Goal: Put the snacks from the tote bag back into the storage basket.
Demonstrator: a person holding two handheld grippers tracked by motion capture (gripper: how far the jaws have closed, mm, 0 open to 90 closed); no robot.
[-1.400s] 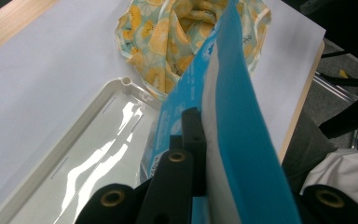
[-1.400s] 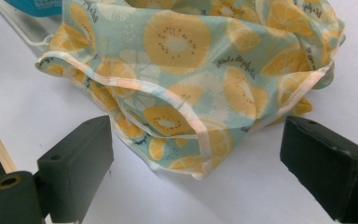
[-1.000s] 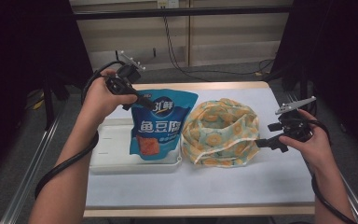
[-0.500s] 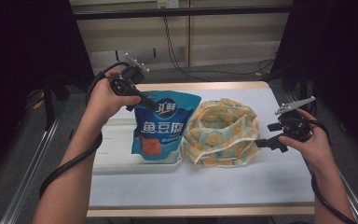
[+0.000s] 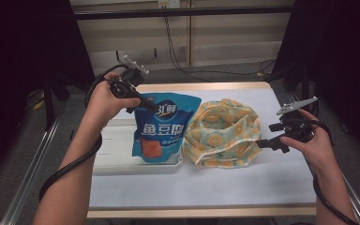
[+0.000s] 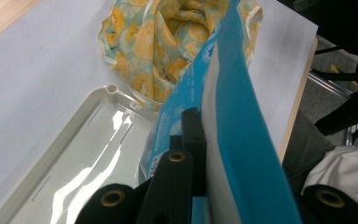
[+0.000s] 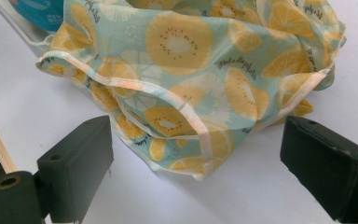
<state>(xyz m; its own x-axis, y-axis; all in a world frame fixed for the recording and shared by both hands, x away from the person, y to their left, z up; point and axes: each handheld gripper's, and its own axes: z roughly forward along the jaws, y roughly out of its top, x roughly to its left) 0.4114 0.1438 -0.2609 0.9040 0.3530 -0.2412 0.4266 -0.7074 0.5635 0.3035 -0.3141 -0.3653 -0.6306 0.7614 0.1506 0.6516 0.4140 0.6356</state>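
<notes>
the left gripper [image 5: 143, 101] pinches only the blue snack pouch [image 5: 161, 129] by its top corner, so it may slip before reaching the fruit-print bag [image 5: 225, 131], whose rim the wide-spread right gripper [image 5: 262, 143] hasn't grasped.

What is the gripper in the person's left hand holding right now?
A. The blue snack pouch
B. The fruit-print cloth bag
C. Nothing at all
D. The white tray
A: the left gripper is clamped on the top corner of the blue snack pouch, and the left gripper view shows its jaws shut on the pouch's edge, above the white tray; the fruit-print cloth bag lies beside it on the table.
</notes>
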